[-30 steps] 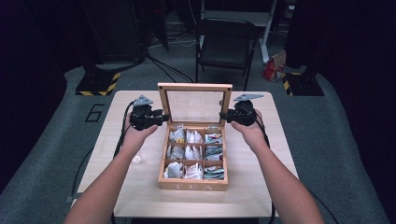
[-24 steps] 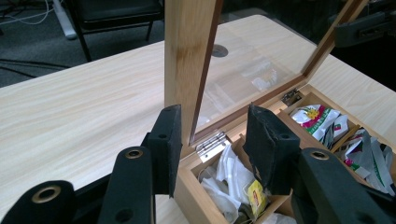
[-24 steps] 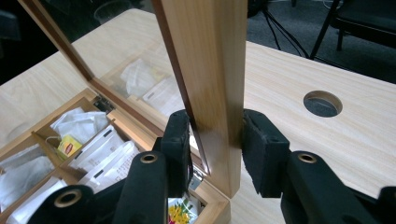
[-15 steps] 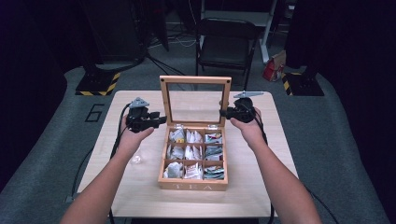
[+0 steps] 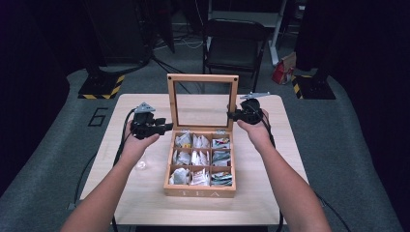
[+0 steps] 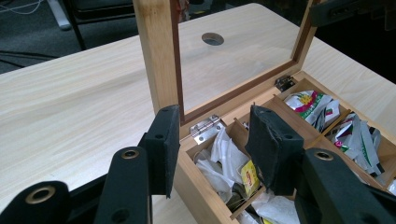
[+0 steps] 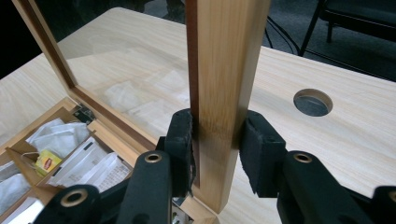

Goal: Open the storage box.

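Note:
A wooden tea box (image 5: 199,192) stands mid-table, its compartments full of tea bags (image 5: 198,159). Its glass lid (image 5: 203,77) is raised nearly upright. My right gripper (image 5: 233,115) is shut on the lid's right frame rail (image 7: 224,70), a pad pressed on each side of it (image 7: 215,149). My left gripper (image 5: 167,127) stays by the box's rear left corner. Its jaws have just been opening a little. They stand apart (image 6: 217,140) over the hinge (image 6: 205,128) and corner compartment, gripping nothing. The lid's left rail (image 6: 159,51) rises just behind the left pad.
The light wooden table (image 5: 145,203) has a round hole (image 7: 313,102) behind the box. A small clear object (image 5: 141,164) lies left of the box. A folding chair (image 5: 232,48) and a red bag (image 5: 283,72) are on the floor beyond the table.
The lid has swung up higher and stands more upright, with the right gripper still on its right rail. The left gripper has barely moved.

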`<state>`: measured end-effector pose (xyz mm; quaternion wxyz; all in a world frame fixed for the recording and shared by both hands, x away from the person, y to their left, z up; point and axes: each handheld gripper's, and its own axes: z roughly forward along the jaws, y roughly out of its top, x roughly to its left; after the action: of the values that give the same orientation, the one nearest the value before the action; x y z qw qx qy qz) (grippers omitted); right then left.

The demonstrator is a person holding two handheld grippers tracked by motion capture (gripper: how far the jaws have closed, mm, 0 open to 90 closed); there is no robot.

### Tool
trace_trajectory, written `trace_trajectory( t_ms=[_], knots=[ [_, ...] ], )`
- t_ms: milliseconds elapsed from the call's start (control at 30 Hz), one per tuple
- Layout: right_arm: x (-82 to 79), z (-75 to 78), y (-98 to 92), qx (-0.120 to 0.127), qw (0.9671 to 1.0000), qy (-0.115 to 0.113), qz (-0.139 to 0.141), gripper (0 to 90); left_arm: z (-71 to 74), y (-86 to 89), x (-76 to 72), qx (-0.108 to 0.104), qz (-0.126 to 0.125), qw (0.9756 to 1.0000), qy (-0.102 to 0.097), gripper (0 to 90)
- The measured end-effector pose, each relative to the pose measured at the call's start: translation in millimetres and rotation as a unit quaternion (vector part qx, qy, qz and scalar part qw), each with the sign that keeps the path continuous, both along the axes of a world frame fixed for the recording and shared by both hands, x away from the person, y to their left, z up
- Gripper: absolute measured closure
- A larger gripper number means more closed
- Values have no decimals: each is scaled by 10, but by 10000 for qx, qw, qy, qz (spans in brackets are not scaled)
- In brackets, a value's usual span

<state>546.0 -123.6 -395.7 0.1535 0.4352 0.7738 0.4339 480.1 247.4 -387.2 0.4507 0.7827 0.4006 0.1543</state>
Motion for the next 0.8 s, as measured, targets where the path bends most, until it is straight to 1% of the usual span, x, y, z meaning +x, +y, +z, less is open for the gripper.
trace_trajectory(
  t_ms=[100, 167, 267, 367, 433, 500, 633, 733, 767, 800],
  knots=[
    [23, -12, 3, 29, 10000, 22, -26, 655, -8, -5, -4, 20, -9, 10000, -48, 537],
    [39, -17, 4, 12, 10000, 13, -31, 654, -19, -7, -4, -13, -2, 10000, -44, 536],
    [41, -23, 18, 9, 10000, 25, -78, 650, -33, -6, -5, 28, -18, 10000, -18, 534],
    [39, -22, 22, -50, 10000, -8, -71, 646, -41, -6, -10, 14, -11, 10000, 2, 533],
    [38, -22, 26, -23, 10000, 6, -86, 644, -46, -14, -16, 11, -11, 10000, 8, 534],
    [38, -22, 25, -53, 10000, -8, -79, 638, -50, -17, -20, 31, -30, 10000, 18, 532],
    [27, -24, 36, -58, 10000, 1, -72, 604, -47, -12, -26, 44, -33, 10000, 31, 531],
    [17, -20, 41, -112, 9999, -21, -46, 577, -37, -3, -37, 43, -14, 10000, -8, 525],
    [11, -18, 36, -152, 9999, -33, -27, 568, -30, 5, -41, 49, -26, 10000, 11, 520],
    [-1, -15, 35, -133, 9999, -35, -45, 559, -30, 9, -45, 31, -14, 10000, 6, 513]
  ],
)
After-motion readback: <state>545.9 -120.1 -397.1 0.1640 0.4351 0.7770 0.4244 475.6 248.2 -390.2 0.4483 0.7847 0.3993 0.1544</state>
